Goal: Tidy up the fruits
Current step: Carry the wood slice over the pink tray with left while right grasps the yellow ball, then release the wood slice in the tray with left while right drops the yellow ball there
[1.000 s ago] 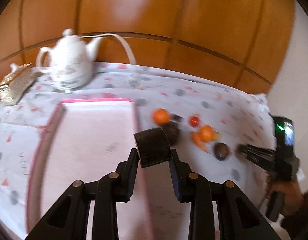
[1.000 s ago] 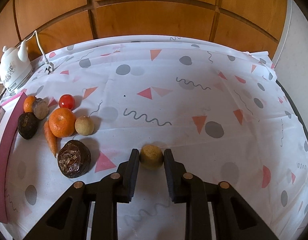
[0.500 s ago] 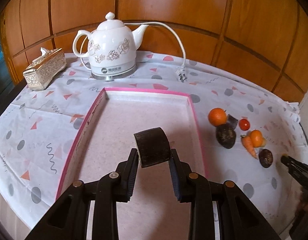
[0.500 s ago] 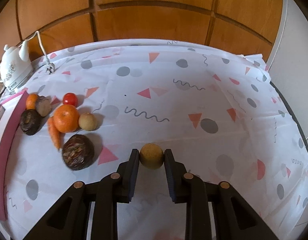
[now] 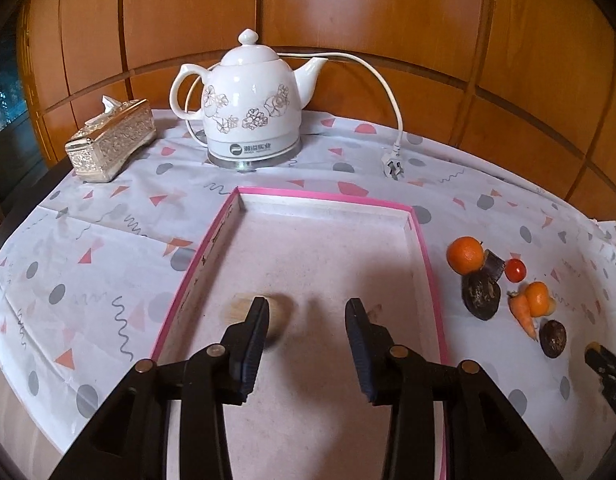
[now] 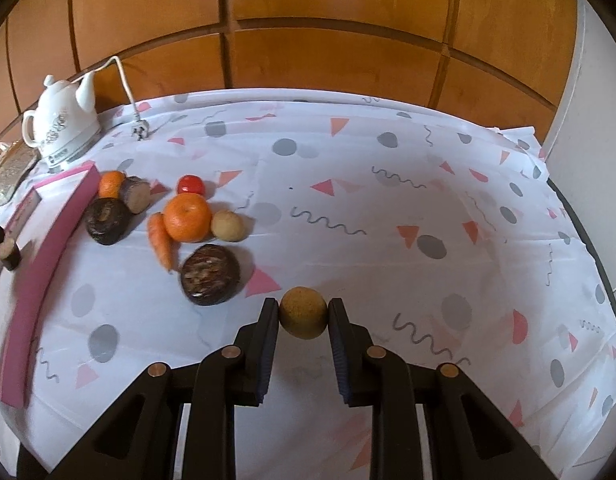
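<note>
A: Left gripper (image 5: pixel 305 320) status?
B: Jaws are opening, nothing is clamped between them. The dark cut piece (image 5: pixel 267 314) that was gripped half a second ago has been let go; it is seen blurred in the pink tray (image 5: pixel 422 240), at about 10 o'clock of the left finger tip.
A: Right gripper (image 6: pixel 303 317)?
B: Fingers are closed on a round tan fruit (image 6: pixel 302 312), as a second ago.
A: Meaning for the task?
B: One item is judged delivered. The tan fruit is likely next for the tray. The pile (image 6: pixel 186 217) at 10 o'clock from the right gripper is not yet sorted.
</note>
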A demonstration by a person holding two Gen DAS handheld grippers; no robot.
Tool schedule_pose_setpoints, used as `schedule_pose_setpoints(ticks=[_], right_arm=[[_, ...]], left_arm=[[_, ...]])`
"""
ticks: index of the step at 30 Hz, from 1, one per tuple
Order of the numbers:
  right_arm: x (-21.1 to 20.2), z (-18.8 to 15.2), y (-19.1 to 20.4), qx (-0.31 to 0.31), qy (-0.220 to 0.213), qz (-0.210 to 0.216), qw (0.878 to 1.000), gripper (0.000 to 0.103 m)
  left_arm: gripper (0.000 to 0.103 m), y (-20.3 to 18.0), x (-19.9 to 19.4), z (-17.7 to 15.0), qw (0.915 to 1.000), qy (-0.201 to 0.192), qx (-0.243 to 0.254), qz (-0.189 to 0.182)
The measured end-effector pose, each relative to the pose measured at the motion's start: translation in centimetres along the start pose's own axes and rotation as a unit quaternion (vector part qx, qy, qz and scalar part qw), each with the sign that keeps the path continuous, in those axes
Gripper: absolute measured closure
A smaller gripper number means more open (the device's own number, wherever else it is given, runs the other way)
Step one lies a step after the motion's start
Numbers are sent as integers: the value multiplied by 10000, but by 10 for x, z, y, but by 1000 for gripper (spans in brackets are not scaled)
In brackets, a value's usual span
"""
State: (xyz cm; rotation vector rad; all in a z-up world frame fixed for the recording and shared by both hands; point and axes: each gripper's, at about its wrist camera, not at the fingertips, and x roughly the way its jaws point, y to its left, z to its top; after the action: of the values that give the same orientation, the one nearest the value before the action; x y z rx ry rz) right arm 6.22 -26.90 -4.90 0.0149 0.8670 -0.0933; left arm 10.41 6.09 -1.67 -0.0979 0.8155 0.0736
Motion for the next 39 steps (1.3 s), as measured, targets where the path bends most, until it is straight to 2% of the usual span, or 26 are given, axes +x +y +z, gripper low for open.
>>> schedule_pose_setpoints(ticks=[7,15,21,29,37,39], right_arm=[[-16,0,22,-160,-138,362,9991,78],[-30,1,67,-494,-259,981,9936,78],[-39,5,109,-811,-289,1478,9853,78],[-48,17,166,-1130,-225,2127,9703,78],[-43,15,211,-1433,-73,2334,9617,77],[-42,14,215,-1432,-53,2319,9621,73]], left_arm=[[53,-6,-13,-17,9999,-8,-23,-135],[50,-13,-24,-34,9997,24,73,-244],[46,-3,-34,-36,9998,-69,-5,-159],[46,15,-43,-40,9998,-151,-121,-57],[46,29,-43,-43,9995,-129,-299,-26],[46,32,-42,-44,9994,-127,-322,-4]])
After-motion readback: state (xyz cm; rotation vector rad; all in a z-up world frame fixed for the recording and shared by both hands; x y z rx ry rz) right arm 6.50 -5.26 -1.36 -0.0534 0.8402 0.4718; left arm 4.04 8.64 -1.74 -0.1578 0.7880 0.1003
